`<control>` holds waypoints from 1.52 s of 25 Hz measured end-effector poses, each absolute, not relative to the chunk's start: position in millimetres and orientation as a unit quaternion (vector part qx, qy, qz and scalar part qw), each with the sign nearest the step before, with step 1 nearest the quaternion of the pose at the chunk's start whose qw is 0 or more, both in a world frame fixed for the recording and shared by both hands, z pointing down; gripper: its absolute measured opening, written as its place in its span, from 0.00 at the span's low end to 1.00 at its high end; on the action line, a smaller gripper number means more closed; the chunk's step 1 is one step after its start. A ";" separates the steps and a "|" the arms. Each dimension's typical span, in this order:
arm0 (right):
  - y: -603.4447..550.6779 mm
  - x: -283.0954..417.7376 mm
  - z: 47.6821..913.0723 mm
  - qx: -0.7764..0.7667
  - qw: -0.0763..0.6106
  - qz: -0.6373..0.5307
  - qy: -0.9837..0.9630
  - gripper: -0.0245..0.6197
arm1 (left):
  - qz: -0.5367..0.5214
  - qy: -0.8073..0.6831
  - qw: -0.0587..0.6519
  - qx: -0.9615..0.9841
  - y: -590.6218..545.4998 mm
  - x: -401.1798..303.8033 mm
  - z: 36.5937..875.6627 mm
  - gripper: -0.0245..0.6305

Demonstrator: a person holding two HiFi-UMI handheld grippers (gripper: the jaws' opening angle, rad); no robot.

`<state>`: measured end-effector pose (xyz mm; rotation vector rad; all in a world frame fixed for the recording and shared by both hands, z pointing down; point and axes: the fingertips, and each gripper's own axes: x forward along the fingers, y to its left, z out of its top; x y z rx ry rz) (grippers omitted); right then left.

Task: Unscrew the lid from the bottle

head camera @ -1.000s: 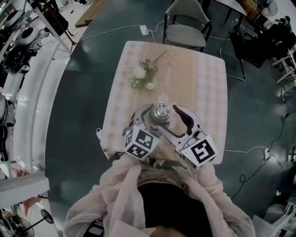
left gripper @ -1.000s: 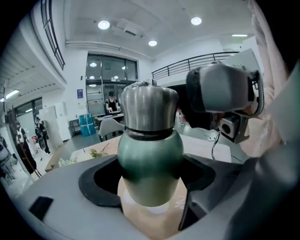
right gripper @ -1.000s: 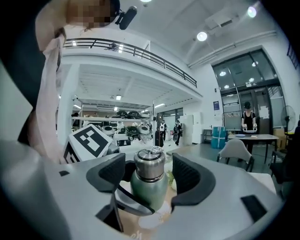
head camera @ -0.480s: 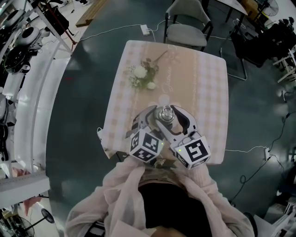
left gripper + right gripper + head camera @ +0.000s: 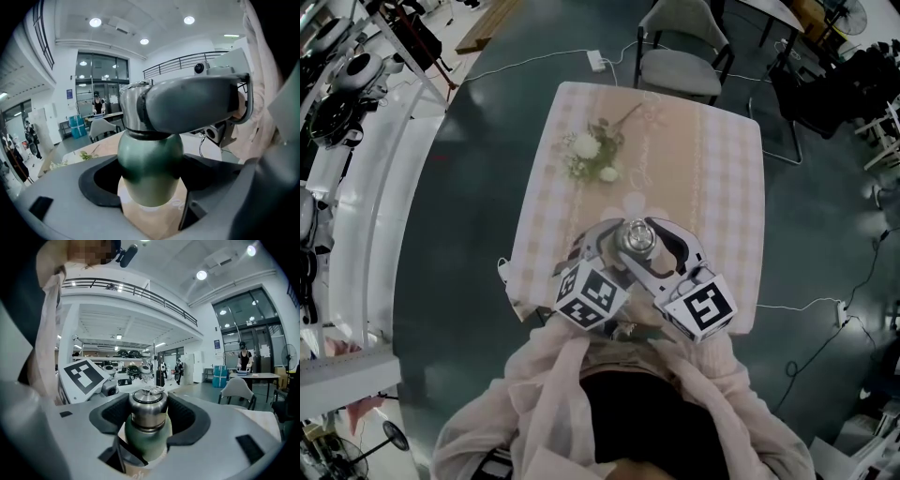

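The green bottle (image 5: 149, 159) stands upright on the table (image 5: 722, 187), in the middle of the edge nearest me, on the pale checked cloth. Its steel lid (image 5: 148, 409) is on the neck, sitting straight.

My left tongs (image 5: 150, 183) come at it from below the lid. Their two curved dark pads are closed round the bottle's rounded green body, which fills the hollow between them. My right tongs (image 5: 149, 420) reach in higher, nearly level. Their jaws have just been closing and now clasp the lid from both sides, standing fairly wide because the lid itself is wide. From above, the two tongs cross just over the table's near edge, with my left marker cube (image 5: 589, 295) and my right marker cube (image 5: 701, 307) hanging out past it toward my sleeves.

A sprig of white flowers (image 5: 591, 155) lies on the table toward its far left part. A grey chair (image 5: 680, 56) stands beyond the table's far edge.
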<state>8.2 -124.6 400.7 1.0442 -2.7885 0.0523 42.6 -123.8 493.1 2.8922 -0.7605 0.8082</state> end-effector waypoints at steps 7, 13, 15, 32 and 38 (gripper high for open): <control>-113.2 4.8 393.6 0.276 0.076 0.035 -0.958 0.46 | 0.243 -0.152 0.025 0.958 -106.7 46.6 486.5 0.63; -105.4 3.0 390.3 0.222 0.084 0.037 -0.971 0.46 | 0.246 -0.068 0.008 0.967 -95.7 47.0 482.8 0.63; -102.5 0.5 385.0 0.213 0.076 0.035 -0.973 0.46 | 0.245 -0.046 0.005 0.968 -91.7 46.6 481.3 0.63; -97.3 -2.2 377.1 0.202 0.058 0.042 -0.977 0.46 | 0.259 -0.017 0.018 0.966 -82.3 44.1 494.6 0.63; -105.4 7.9 367.1 0.225 0.051 0.036 -0.972 0.46 | 0.251 -0.032 0.030 0.967 -84.6 43.0 498.7 0.63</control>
